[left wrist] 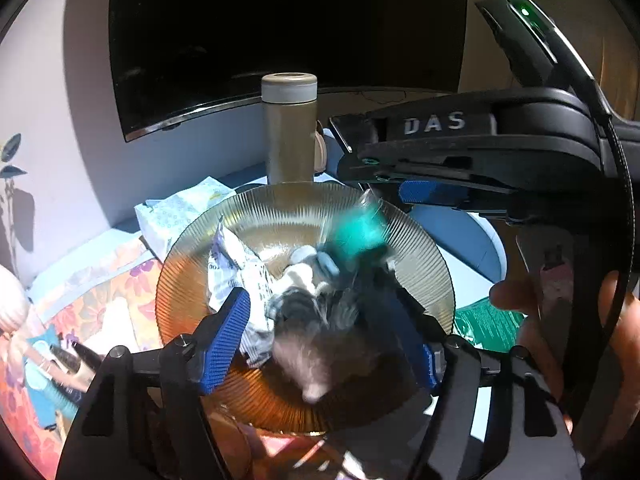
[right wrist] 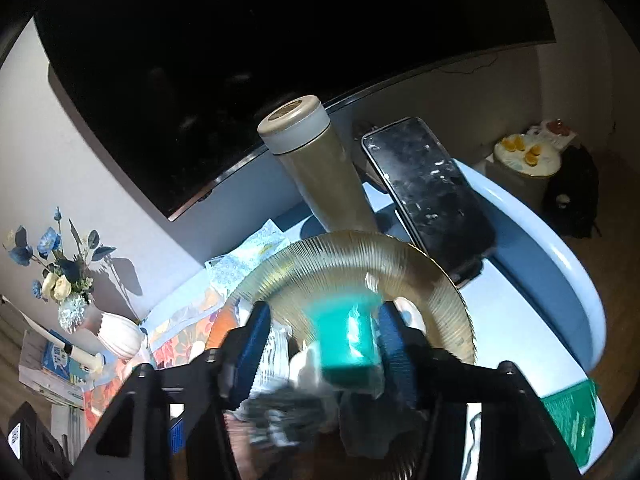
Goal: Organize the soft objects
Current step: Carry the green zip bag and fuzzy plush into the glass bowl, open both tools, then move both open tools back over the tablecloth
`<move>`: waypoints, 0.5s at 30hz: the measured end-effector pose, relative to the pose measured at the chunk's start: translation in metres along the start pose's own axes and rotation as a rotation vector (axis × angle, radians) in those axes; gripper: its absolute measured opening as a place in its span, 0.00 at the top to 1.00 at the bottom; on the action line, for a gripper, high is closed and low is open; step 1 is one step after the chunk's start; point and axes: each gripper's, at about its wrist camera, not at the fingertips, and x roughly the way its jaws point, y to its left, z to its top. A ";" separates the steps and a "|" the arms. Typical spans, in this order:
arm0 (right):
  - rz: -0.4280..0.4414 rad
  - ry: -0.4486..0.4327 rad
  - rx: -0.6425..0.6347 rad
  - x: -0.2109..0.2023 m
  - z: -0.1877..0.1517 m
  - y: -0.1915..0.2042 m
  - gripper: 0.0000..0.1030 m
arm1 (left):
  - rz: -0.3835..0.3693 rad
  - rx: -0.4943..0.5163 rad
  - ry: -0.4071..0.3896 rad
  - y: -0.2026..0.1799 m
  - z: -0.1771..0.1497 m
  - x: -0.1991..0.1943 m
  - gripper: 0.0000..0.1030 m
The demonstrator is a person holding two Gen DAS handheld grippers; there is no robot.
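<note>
Item: teal packet [right wrist: 350, 344], a soft block in clear wrap, motion-blurred in both views. It sits at the centre of the right wrist frame, between the blue pads [right wrist: 252, 350] of my right gripper [right wrist: 320, 346]; it lies against the right-hand pad, with a gap showing on the left side, so whether that gripper pinches it or merely brackets it, I cannot tell. Long axis: roughly upright in that frame, leaning slightly left at the top.

Location: over the ribbed amber glass plate [left wrist: 280, 204], right of centre in the left wrist frame.

Also on the plate: a dark furry soft thing [left wrist: 316, 332], a crumpled white printed packet [left wrist: 236, 272], a pale cloth lump [left wrist: 304, 268].

My left gripper [left wrist: 324, 344]: fingers spread wide over the plate's lower half, around the furry thing without pressing it.

Edges and room: plate rim close to a beige bottle [left wrist: 289, 128] at top centre; a phone [right wrist: 428, 196] leans at upper right; a tissue pack [left wrist: 176, 208] touches the rim at upper left. A green packet [right wrist: 572, 416] lies at lower right on the pale blue table [right wrist: 560, 280].
</note>
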 end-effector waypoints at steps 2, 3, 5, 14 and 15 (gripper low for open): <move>0.002 -0.010 -0.004 -0.002 -0.001 -0.003 0.44 | 0.000 0.009 -0.006 0.000 0.000 0.000 0.32; 0.004 -0.012 0.001 -0.004 -0.004 -0.006 0.43 | 0.002 0.014 -0.008 -0.001 -0.001 0.000 0.32; 0.012 -0.003 0.018 -0.006 -0.011 -0.011 0.43 | 0.003 0.019 -0.014 -0.004 -0.003 -0.003 0.32; -0.009 -0.029 0.027 -0.046 -0.044 -0.021 0.42 | -0.010 0.029 -0.051 -0.016 -0.008 -0.032 0.32; -0.011 -0.040 0.026 -0.053 -0.046 -0.021 0.42 | -0.010 0.029 -0.057 -0.017 -0.009 -0.038 0.32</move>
